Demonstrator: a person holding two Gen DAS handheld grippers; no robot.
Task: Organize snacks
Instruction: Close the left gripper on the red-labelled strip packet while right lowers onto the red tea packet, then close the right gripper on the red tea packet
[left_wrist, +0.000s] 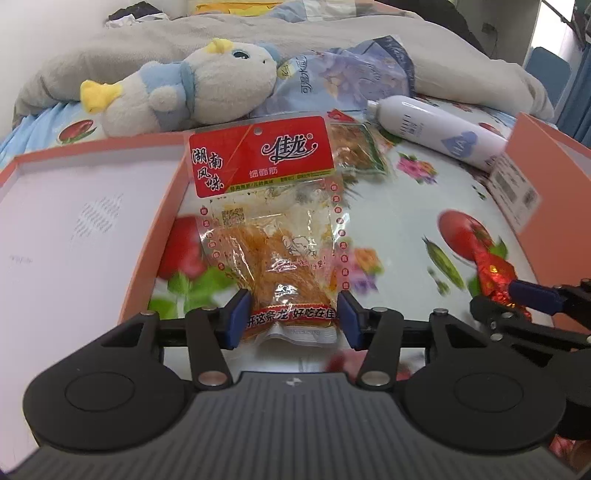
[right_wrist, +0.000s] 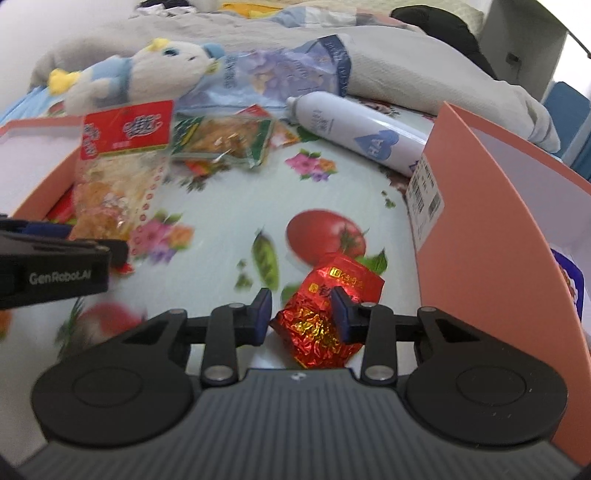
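Snack packet (left_wrist: 271, 229) between left hand-held gripper (left_wrist: 293, 319) fingers | foil packet (right_wrist: 325, 314) between right hand-held gripper (right_wrist: 301, 319) fingers

A bed (right_wrist: 229, 206) spread with a fruit-and-flower sheet carries a plush toy (right_wrist: 140, 74) at 11 o'clock, a blue bag (right_wrist: 280, 74) and white bottle (right_wrist: 362, 133) toward 1, a green-edged snack pack (right_wrist: 225, 140) between, and orange boxes at 9 (left_wrist: 74, 229) and 3 (right_wrist: 491, 221).
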